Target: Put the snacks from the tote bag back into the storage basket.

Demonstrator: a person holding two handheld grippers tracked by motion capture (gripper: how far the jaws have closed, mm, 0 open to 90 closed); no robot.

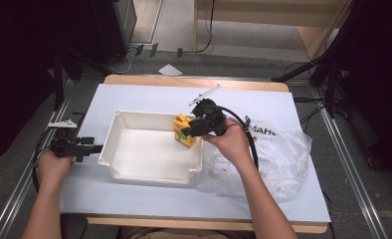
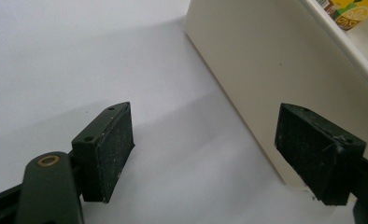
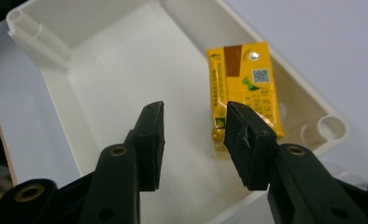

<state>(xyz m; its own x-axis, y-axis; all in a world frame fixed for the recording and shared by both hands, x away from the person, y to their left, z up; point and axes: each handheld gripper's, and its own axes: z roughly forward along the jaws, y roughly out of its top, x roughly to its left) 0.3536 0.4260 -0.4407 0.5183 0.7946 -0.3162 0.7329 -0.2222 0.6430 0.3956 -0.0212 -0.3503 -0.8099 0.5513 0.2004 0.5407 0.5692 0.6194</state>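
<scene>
- The left gripper (image 1: pixel 92 148) rests on the table (image 1: pixel 134 97) at the far left, just beside the outer left wall of the white bin (image 1: pixel 149 172). Its jaws stand wide apart with nothing between them, one pad (image 2: pixel 109 149) over bare table and the other close against the bin's wall.
- If that hand drifts toward the bin, the near pad could push the wall and slide the light bin across the smooth table, shifting the carton inside.
- The white bin sits mid-table, and its floor is bare apart from one item.
- The yellow juice carton (image 3: pixel 245 91) is inside the bin, against its right wall near a corner. In the right gripper view it appears to lie flat, though the high view leaves that unsure.
- The right gripper (image 1: pixel 186 132) hovers over the carton, jaws parted and holding nothing; one pad (image 3: pixel 247 140) overlaps the carton's near end in the right gripper view.
- Pulling away carelessly could clip the carton or the rim and tip or drag it.
- At the right, a crumpled clear plastic bag (image 1: pixel 278 159) lies against the bin, under the right forearm. The trailing cable or the sleeve could snag it and tug it over the rim.
</scene>
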